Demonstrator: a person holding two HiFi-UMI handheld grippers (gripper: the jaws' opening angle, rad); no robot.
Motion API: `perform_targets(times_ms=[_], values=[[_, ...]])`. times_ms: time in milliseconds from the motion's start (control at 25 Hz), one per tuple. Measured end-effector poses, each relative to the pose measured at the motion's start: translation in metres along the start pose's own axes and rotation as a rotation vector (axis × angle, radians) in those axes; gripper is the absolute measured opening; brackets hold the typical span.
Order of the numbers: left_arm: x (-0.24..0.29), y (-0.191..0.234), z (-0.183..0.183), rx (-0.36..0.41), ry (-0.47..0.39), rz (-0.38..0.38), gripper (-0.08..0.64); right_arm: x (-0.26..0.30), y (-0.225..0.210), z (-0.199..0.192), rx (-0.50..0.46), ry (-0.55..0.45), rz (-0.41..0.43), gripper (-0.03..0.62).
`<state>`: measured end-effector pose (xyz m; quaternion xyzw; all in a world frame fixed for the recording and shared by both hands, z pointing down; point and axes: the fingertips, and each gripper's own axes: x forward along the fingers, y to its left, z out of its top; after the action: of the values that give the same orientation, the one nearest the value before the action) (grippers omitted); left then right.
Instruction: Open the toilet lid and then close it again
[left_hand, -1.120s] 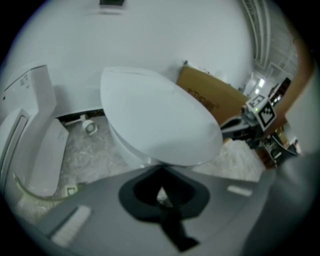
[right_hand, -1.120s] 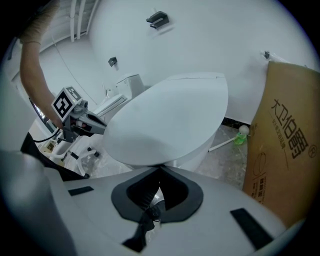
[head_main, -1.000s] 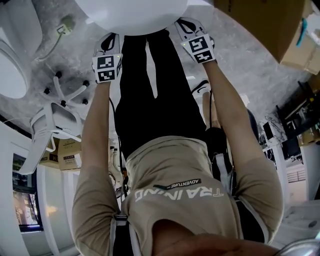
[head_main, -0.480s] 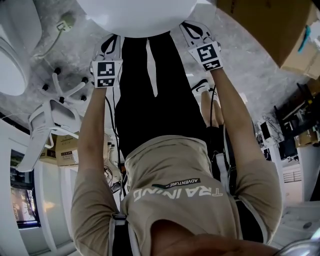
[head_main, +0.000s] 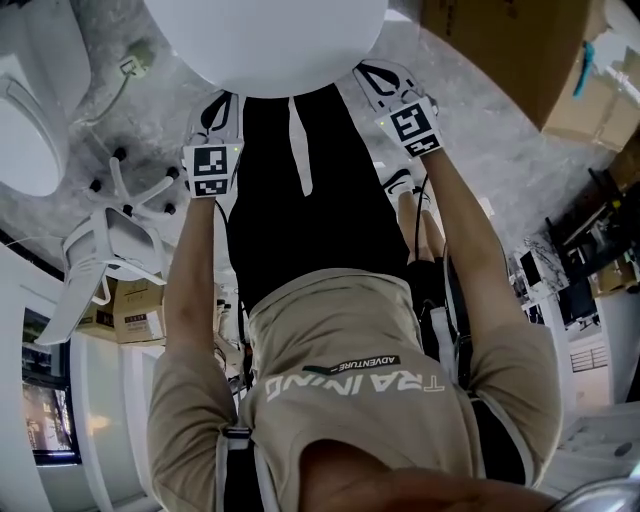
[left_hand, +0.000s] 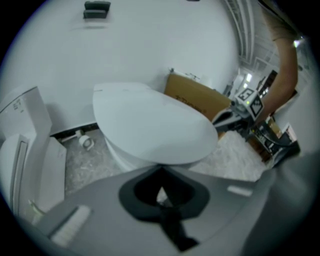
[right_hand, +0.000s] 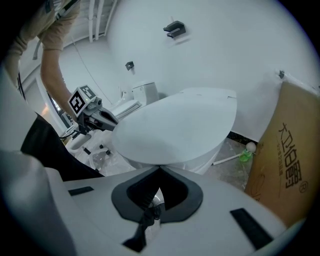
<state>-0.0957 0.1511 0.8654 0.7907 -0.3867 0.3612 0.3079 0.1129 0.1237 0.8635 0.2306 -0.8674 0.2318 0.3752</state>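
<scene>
Both pairs of jaws are clenched, with nothing between them. The left gripper (left_hand: 160, 169) and the right gripper (right_hand: 159, 169) each have their joined tips right at the near rim of the toilet lid (left_hand: 155, 125) (touching it or just under it, I cannot tell which). The left gripper is towards the rim's left side and the right gripper towards its right. The white oval lid lies low and close to flat over the bowl. A cardboard box (right_hand: 287, 165) stands on the floor just right of the toilet, with a small green thing (right_hand: 245, 156) on the floor between them. To the left, a white wheeled chair (head_main: 110, 240) is near a second toilet (head_main: 30, 110).
</scene>
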Motion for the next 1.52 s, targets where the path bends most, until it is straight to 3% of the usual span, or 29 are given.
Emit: perform_targets(times_ms=[360, 880, 1520], values=[[-0.035, -0.008, 0.030, -0.041, -0.021, 0.016, 0.005, -0.034, 0.005, 0.031, 0.024, -0.048, -0.011, 0.014], [-0.085, -0.010, 0.089, 0.036, -0.081, 0.040, 0.005, -0.082, 0.001, 0.090, 0.025, -0.095, 0.006, 0.014], [-0.134, -0.001, 0.165, 0.040, -0.117, 0.126, 0.005, -0.130, -0.012, 0.168, -0.008, -0.163, -0.016, 0.014]])
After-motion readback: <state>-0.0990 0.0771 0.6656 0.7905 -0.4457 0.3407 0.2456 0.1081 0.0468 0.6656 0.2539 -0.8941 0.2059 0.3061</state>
